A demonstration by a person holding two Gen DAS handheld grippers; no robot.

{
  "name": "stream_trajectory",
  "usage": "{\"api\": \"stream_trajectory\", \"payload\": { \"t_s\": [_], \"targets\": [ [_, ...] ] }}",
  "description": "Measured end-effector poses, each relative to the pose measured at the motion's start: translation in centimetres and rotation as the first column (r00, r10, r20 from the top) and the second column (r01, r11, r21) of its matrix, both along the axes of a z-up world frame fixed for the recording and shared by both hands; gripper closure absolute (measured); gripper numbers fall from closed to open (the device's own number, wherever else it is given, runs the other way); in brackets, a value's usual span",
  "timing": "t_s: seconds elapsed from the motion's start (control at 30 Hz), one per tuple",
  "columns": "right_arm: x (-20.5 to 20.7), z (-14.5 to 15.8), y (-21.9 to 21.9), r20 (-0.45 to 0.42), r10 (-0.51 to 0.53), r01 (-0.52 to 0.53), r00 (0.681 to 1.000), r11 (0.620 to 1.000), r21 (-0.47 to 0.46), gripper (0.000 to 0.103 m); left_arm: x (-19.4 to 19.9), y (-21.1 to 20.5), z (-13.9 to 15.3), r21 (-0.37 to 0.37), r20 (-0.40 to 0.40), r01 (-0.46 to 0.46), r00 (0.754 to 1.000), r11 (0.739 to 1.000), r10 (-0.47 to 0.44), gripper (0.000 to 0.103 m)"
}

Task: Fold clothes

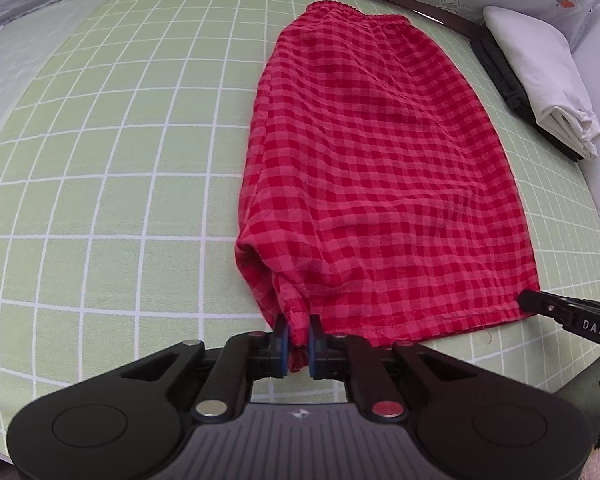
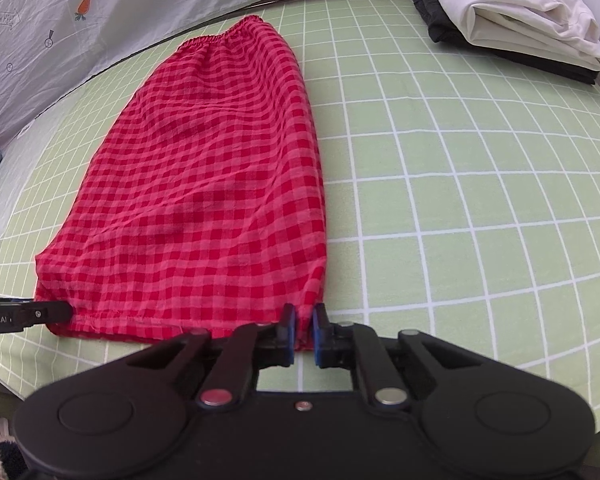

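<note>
left wrist view shows the left gripper point(image 1: 299, 342) with its blue pads pinching the near left hem corner of a red and pink checked cloth garment with an elastic waistband point(image 1: 380, 168), which lies flat on a light green table cover with a white grid point(image 1: 120, 180). in the right wrist view the right gripper point(image 2: 303, 334) seems to pinch the near right hem corner in the same way, though the cloth between the pads is hard to see. a folded white cloth point(image 2: 528, 12) rests on a folded dark cloth point(image 2: 440, 20) at the far right corner, well apart from the garment.
</note>
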State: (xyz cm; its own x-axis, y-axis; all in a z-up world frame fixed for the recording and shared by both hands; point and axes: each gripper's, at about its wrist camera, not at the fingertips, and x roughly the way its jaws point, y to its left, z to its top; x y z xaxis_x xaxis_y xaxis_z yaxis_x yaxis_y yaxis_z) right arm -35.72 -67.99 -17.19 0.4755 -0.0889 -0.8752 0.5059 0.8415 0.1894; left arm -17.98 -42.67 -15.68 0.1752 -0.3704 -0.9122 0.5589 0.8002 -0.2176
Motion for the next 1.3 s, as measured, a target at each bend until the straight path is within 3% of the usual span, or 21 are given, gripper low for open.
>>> {"api": "stream_trajectory", "payload": {
  "t_s": [0.17,0.33,0.47,0.7,1.0,1.13,1.3],
  "targets": [
    [-0.2,1.9,0.6,0.024,0.056,-0.055,0.998,0.997,-0.058,0.099,-0.1,0.7,1.5,-0.064,-0.005,-0.008,1.0,0.998,0.008,0.096],
    [0.2,4.1,0.2,0.088,0.057,-0.051,0.994,0.996,-0.076,0.099,1.2,1.6,4.7,-0.218,-0.02,-0.049,0.999,0.975,0.046,0.096],
    [0.9,5.2,-1.0,0.139,0.035,-0.027,0.99,0.998,-0.059,0.099,2.7,0.5,7.1,-0.268,0.029,-0.045,0.998,0.962,0.055,0.096],
    [2.5,6.8,-4.0,0.214,-0.025,0.038,0.977,0.998,-0.056,0.099,5.4,-1.5,8.2,-0.296,0.06,-0.054,0.995,0.954,0.075,0.096],
    [7.7,9.1,-9.6,0.304,-0.06,0.085,0.951,0.994,-0.072,0.099,11.5,-4.1,9.8,-0.393,0.035,-0.088,0.993,0.915,0.11,0.096],
    [11.5,9.4,-12.1,0.333,-0.054,0.088,0.941,0.992,-0.088,0.099,15.1,-5.9,9.3,-0.384,0.043,-0.1,0.991,0.918,0.126,0.096],
    [16.7,7.1,-14.0,0.298,-0.032,0.062,0.954,0.994,-0.092,0.099,19.0,-8.7,7.1,-0.352,0.008,-0.158,0.985,0.923,0.172,0.096]
  ]
}}
